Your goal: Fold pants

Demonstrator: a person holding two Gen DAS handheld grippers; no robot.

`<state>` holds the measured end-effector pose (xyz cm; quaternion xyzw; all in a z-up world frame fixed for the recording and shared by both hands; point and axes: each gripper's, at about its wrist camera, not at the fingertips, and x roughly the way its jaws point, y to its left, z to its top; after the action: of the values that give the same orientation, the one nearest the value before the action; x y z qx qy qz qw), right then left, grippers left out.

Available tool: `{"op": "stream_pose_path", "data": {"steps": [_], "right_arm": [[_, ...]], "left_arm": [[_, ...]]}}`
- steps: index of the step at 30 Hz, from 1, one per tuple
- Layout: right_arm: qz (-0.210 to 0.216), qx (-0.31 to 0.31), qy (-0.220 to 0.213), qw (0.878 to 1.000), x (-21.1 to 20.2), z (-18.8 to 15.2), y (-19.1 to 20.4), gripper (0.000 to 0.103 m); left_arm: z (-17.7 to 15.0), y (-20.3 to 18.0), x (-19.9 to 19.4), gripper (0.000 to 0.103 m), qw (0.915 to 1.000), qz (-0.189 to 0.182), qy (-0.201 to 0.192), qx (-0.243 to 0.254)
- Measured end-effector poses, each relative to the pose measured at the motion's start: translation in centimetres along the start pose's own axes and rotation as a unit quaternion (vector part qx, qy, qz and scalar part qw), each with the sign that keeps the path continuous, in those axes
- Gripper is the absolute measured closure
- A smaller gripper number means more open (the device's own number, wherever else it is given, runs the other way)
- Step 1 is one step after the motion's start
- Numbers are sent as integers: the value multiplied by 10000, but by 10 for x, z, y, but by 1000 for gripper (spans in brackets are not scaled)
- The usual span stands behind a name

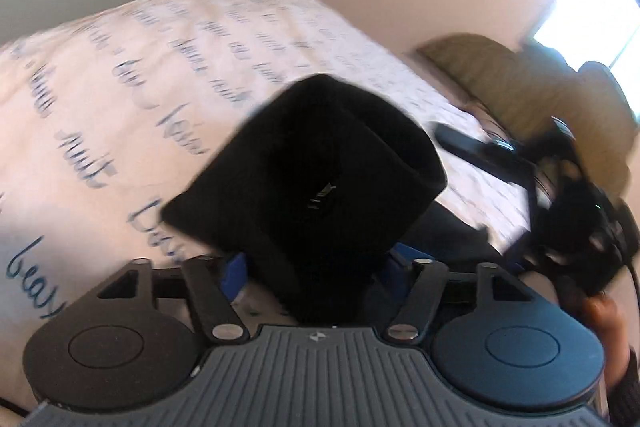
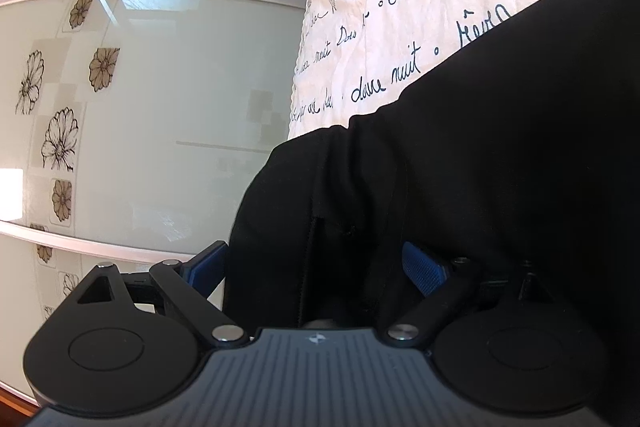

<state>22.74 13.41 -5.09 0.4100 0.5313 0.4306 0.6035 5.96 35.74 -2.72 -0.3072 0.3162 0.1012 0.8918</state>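
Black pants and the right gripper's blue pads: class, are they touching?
Cannot tell. In the right wrist view the black pants fill the space between the right gripper pads, but dark cloth hides any contact or gap.

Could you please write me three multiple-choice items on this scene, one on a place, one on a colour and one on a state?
1. Where do the pants lie?
A. on a printed bedspread
B. on a wooden floor
C. in a basket

2. What colour are the pants?
A. white
B. black
C. red

3. How does the right claw stand?
A. pads together, off the cloth
B. spread wide with cloth between its pads
C. out of sight

Key: 1 A, the bedspread with blue handwriting shows under and around the pants in both views. 2 B, the cloth is black throughout. 3 B, the blue pads stand far apart in the right wrist view, with black cloth filling the gap; whether they press on it cannot be told.
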Motion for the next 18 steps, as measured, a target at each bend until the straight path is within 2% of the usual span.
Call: {"op": "stream_pose_path", "data": {"steps": [3, 5, 7, 8, 9, 10, 11, 14, 16, 17, 18], "right_arm": [[106, 44, -47, 9999, -1, 0, -2, 9], [188, 55, -96, 9998, -3, -1, -2, 9], [156, 52, -97, 9998, -1, -1, -2, 9], [120, 39, -97, 9999, -1, -1, 0, 9], [78, 2, -90, 9999, 0, -1, 2, 9], [32, -48, -75, 10000, 1, -1, 5, 9], [-14, -93, -57, 9999, 1, -1, 7, 9], [-15, -140, -28, 9999, 2, -3, 9, 9], [12, -99, -67, 9999, 1, -3, 7, 9], [28, -56, -81, 9999, 0, -3, 5, 9], [50, -23, -99, 9999, -1, -3, 4, 9]], "left_arm": [[0, 19, -14, 40, 9959, 376, -491, -661], [0, 31, -14, 41, 9935, 221, -430, -1031], [-2, 29, -13, 53, 9945, 307, -423, -907], [-3, 28, -13, 54, 9950, 348, -429, -828], [-4, 27, -13, 64, 9954, 346, -445, -773], [-4, 26, -12, 68, 9960, 336, -439, -704], [-2, 27, -9, 68, 9963, 345, -426, -661], [5, 21, -11, 58, 9973, 294, -307, -594], [5, 22, -8, 44, 9973, 201, -312, -637], [6, 20, -4, 44, 9974, 191, -366, -594], [6, 18, -3, 49, 9972, 273, -481, -498]]}}
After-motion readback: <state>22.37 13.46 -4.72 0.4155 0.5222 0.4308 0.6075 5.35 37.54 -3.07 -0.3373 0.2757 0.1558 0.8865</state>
